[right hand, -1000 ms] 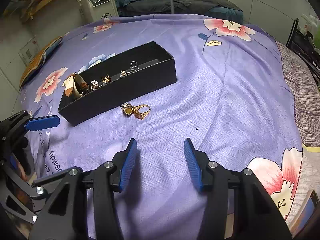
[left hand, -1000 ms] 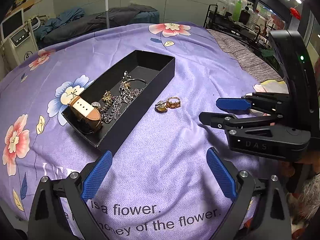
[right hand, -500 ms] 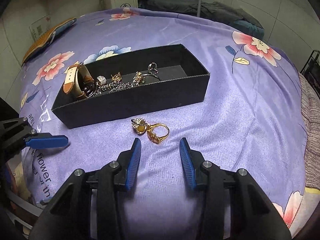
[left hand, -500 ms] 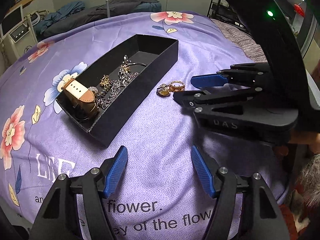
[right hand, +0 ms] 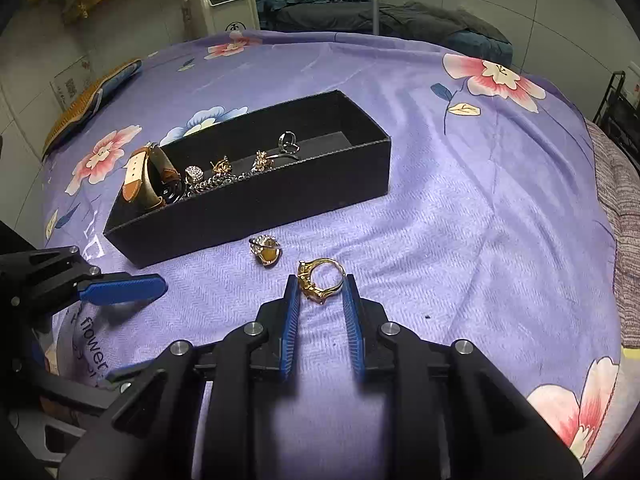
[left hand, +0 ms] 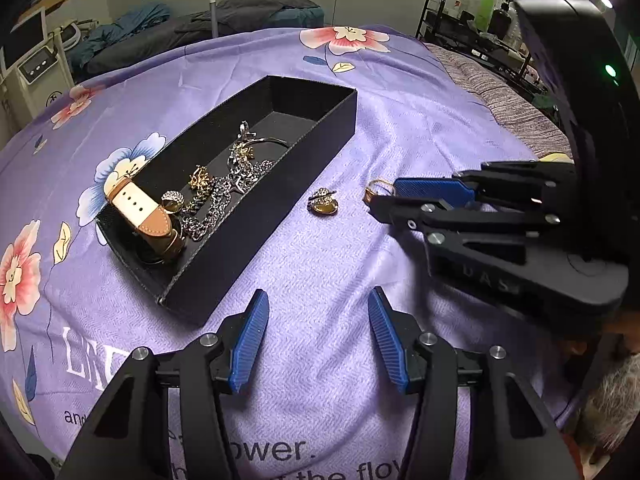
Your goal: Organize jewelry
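- Gold ring with a pale stone (right hand: 320, 280) lies on the purple floral bedspread (right hand: 460, 208), between the blue pads of the right gripper (right hand: 319, 286); jaws parted around it, contact not clear
- Gold heart-shaped pendant (right hand: 265, 250) sits just beside it, near the long black cardboard box (right hand: 256, 204)
- Inside the box: tan leather watch (left hand: 140, 216), silver chain (left hand: 216, 200) (tangled with small gold pieces)
- Left gripper (left hand: 316, 340) hovers open above the bedspread, holding nothing
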A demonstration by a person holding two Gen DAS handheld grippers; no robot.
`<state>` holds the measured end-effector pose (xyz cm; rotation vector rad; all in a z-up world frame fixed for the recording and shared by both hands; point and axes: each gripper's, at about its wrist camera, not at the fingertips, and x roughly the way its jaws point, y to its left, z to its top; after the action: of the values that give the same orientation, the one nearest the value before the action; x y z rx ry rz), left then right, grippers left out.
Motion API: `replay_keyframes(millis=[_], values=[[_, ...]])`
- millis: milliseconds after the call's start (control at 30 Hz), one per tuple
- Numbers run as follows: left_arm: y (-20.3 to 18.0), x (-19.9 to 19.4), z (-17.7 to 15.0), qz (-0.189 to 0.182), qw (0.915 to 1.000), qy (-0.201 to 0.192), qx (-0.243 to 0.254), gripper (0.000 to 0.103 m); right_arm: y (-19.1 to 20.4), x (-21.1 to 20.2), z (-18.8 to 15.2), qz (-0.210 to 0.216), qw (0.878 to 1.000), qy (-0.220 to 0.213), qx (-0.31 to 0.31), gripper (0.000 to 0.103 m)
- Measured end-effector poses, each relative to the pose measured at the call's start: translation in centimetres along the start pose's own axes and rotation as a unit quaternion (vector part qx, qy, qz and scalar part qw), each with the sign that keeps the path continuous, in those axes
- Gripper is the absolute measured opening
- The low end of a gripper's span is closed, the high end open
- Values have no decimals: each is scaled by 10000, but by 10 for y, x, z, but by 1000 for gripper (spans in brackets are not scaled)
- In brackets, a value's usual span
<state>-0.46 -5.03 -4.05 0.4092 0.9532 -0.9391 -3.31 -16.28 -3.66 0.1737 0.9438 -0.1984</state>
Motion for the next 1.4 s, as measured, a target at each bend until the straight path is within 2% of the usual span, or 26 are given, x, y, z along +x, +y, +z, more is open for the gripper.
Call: replay_keyframes(millis=[200, 467, 600, 767, 967, 1033, 1067, 1400], values=[[-2, 9, 11, -93, 9999, -55, -127, 46, -12, -20, -19, -19, 9996, -19, 277, 23], [-4, 19, 25, -116, 9993, -113, -330, 45, -16, -39, -38, -82, 9994, 16, 334, 23], [-6, 25, 33, -64, 9989, -175, -424, 44, -16, -40, -43, -57, 9992, -12, 392, 23], [-15, 31, 38, 68, 9991, -311, -285, 43, -17, -41, -44, -28, 9990, -29, 450, 23], [-16, 34, 43, 79, 9989, -380, -254, 33, -18, -41, -44, -2, 9988, -40, 489, 23], [-16, 35, 44, 71, 9990, -386, -210, 20, -18, -40, -44, 4, 9987, -40, 502, 23], [-16, 35, 44, 57, 9991, -388, -183, 18, -18, -40, -44, 3, 9987, -41, 505, 23], [-12, 24, 31, -232, 9992, -310, -93, 16, -18, -40, -44, 6, 9987, -37, 503, 23]])
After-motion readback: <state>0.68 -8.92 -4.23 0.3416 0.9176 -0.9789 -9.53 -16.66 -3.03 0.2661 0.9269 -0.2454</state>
